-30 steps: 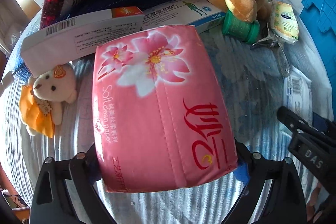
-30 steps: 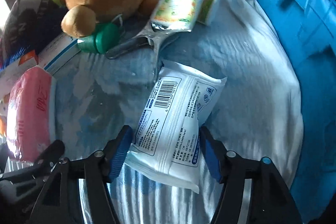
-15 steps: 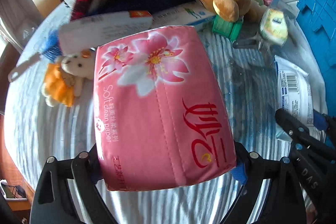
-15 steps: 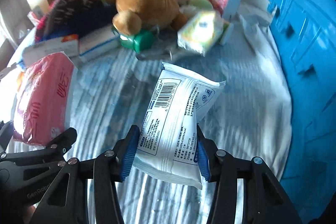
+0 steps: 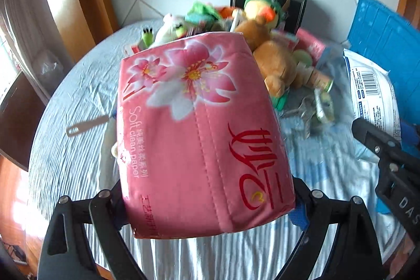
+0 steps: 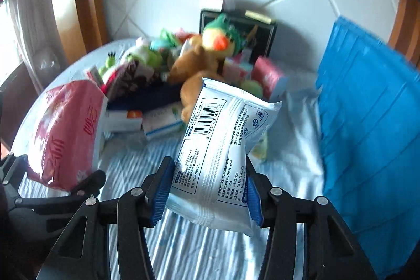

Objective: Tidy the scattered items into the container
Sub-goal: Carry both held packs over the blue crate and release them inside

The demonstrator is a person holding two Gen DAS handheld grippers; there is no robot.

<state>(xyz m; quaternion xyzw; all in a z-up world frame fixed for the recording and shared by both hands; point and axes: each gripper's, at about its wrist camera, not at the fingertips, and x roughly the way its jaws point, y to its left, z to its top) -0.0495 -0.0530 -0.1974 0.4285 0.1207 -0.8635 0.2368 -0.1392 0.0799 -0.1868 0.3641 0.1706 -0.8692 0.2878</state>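
My left gripper is shut on a big pink tissue pack with a flower print, held up off the striped cloth; the same pack shows at the left of the right wrist view. My right gripper is shut on a white wet-wipe pack with a barcode, its blue pads squeezing both sides. That wipe pack appears at the right edge of the left wrist view. The blue crate stands to the right of the wipes.
A heap of plush toys, with a brown bear and a green-capped duck, plus boxes and small packs, lies at the back of the round table. A black frame leans on the tiled wall. A metal tool lies on the left.
Both grippers rose with their packs, and the views tilted up to show the wall. The right jaws closed tighter on the wipe pack.
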